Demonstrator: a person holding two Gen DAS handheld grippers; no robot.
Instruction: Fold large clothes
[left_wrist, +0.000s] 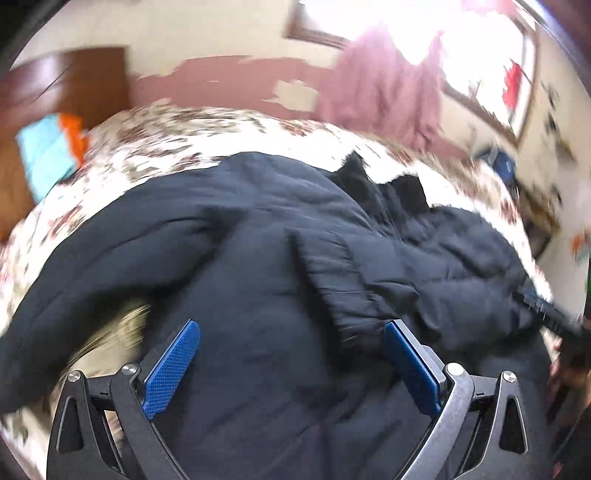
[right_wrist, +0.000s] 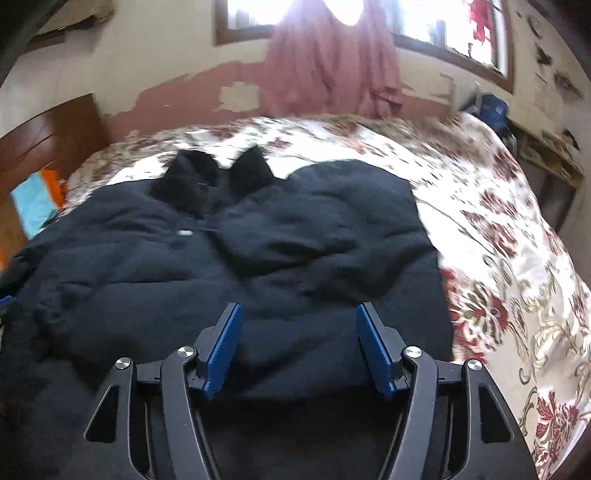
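Note:
A large dark navy padded jacket (left_wrist: 258, 236) lies spread on a floral bedspread (left_wrist: 155, 147). One sleeve with an elastic cuff (left_wrist: 347, 280) is folded across its body. My left gripper (left_wrist: 291, 328) is open and empty, hovering over the jacket's near part. In the right wrist view the same jacket (right_wrist: 258, 251) fills the middle, with its black collar (right_wrist: 221, 173) at the far end. My right gripper (right_wrist: 297, 314) is open and empty above the jacket's near hem. The right gripper also shows at the right edge of the left wrist view (left_wrist: 554, 317), dark and blurred.
The floral bedspread (right_wrist: 517, 258) extends right of the jacket. A wooden headboard (right_wrist: 48, 133) with blue and orange cloth (right_wrist: 35, 199) is at the left. A pink curtain (right_wrist: 332, 55) hangs under a bright window on the peeling wall. A wooden shelf (right_wrist: 546, 155) stands at the right.

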